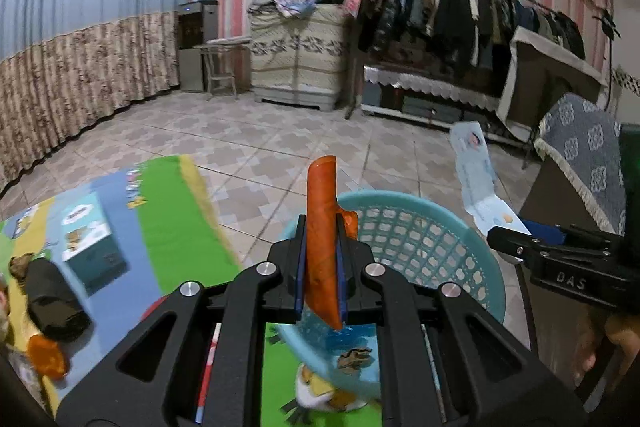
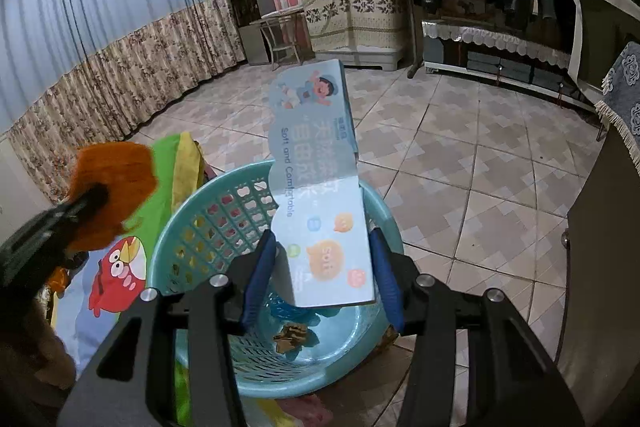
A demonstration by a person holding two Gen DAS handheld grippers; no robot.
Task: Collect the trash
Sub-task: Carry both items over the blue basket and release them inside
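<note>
My left gripper (image 1: 321, 223) is shut on a flat orange scrap (image 1: 322, 195) that stands upright between its blue pads, just short of the near rim of the teal plastic basket (image 1: 432, 239). In the right wrist view the same scrap (image 2: 112, 183) is blurred, left of the basket (image 2: 192, 227), held by the left gripper (image 2: 94, 197). My right gripper (image 2: 323, 237) is shut on a light blue printed card (image 2: 320, 187), its edges against both pads, held over the basket. The left wrist view shows the card (image 1: 476, 183) and right gripper (image 1: 504, 239) at the basket's right. A brown scrap (image 2: 292, 337) and a blue wrapper (image 2: 294, 313) lie inside.
The basket sits at the edge of a colourful play mat (image 1: 168, 227) on a tiled floor. On the mat lie a small box (image 1: 86, 239), a black roll (image 1: 56, 303) and another orange piece (image 1: 46, 357). A cloth-covered table (image 2: 600, 227) stands to the right, a clothes rack (image 1: 460, 11) behind.
</note>
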